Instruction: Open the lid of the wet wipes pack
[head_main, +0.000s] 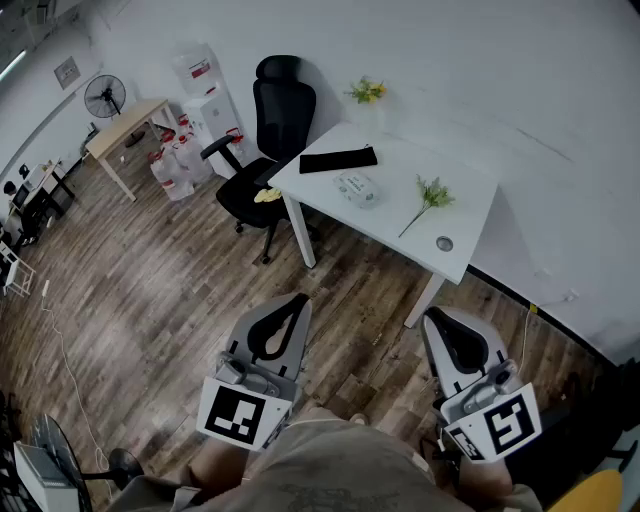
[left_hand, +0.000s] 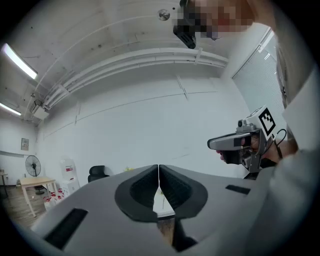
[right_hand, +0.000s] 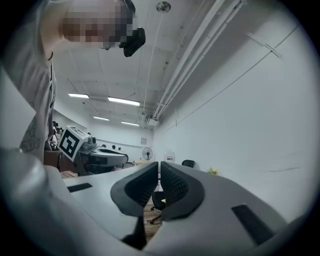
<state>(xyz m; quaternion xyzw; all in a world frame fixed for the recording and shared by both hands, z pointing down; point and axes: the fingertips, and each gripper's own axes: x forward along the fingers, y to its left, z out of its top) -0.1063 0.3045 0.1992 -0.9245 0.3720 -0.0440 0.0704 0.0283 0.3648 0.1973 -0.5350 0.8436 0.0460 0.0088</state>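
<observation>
The white rectangular bench (head_main: 470, 205) stands by the wall on the wood-plank floor (head_main: 150, 280). The clear-wrapped wet wipes pack (head_main: 358, 188) lies near the bench's middle. The long flat black pad (head_main: 338, 160) lies just behind it, toward the left end. The green plastic sprig (head_main: 428, 200) lies to the pack's right, and the small round metal disc (head_main: 444, 243) sits near the front right corner. The yellow-flowered bunch (head_main: 366, 91) is at the far corner.

The black office chair (head_main: 265, 150) stands at the bench's left end, with a small yellow thing (head_main: 267, 195) on its seat. The white water dispenser (head_main: 212, 110) is behind the chair to the left. Further left are the light wooden table (head_main: 125, 130) and the standing fan (head_main: 104, 97).

The left tongs (head_main: 298, 300) and right tongs (head_main: 433, 316) are in the foreground over the floor, well apart from the bench.
</observation>
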